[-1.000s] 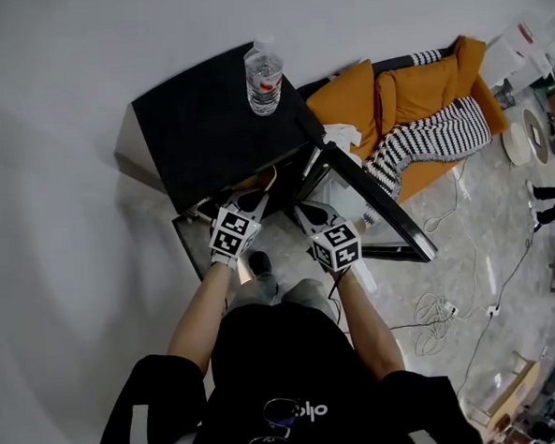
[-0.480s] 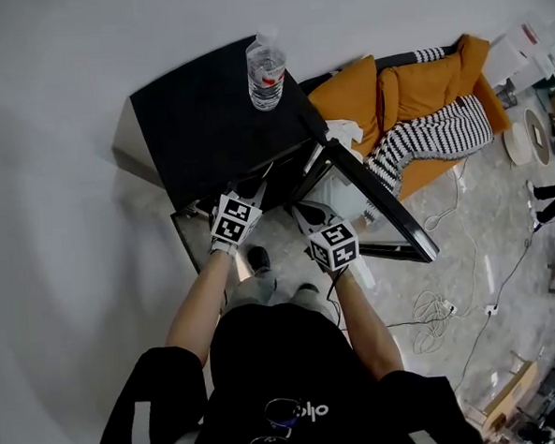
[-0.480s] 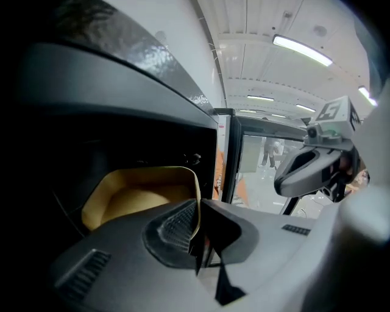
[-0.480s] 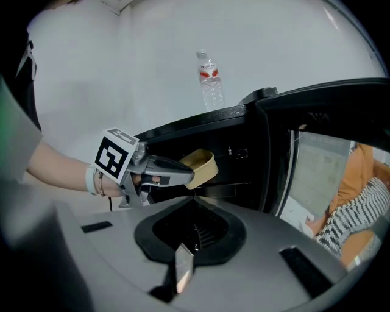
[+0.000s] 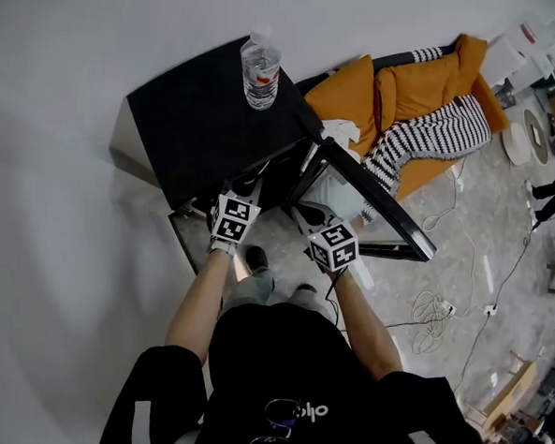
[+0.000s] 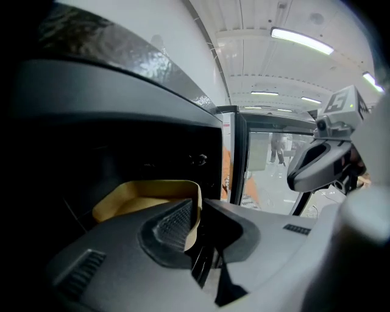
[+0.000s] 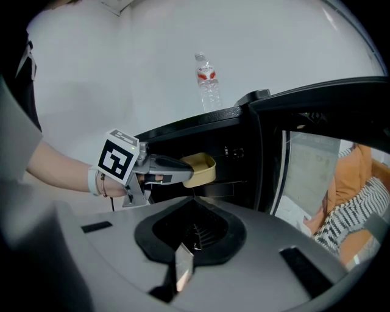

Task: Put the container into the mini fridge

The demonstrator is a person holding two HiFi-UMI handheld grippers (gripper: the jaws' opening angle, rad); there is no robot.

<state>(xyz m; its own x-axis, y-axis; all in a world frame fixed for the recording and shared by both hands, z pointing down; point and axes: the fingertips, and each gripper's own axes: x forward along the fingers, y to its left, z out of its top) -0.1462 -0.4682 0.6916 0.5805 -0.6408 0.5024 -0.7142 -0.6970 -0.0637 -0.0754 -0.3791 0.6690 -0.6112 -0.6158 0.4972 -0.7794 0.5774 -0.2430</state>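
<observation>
The black mini fridge [image 5: 205,117] stands with its glass door [image 5: 375,201] swung open to the right. My left gripper [image 6: 195,226] is shut on the near rim of a shallow tan container [image 6: 149,198]. It holds the container level just inside the dark fridge opening [image 6: 122,164]. In the right gripper view the container [image 7: 201,169] sits at the tip of the left gripper [image 7: 183,170], in front of the fridge shelf. My right gripper [image 7: 183,259] hangs shut and empty in front of the opening, beside the door [image 7: 317,152]. The head view hides the container under the fridge top.
A clear water bottle [image 5: 262,72] stands on the fridge top near its back right corner. An orange sofa [image 5: 410,96] with a striped blanket [image 5: 432,136] lies right of the door. Cables [image 5: 438,310] trail on the floor. A white wall runs behind and to the left.
My left gripper has moved slightly forward, carrying the container further into the fridge opening. The right gripper has barely shifted.
</observation>
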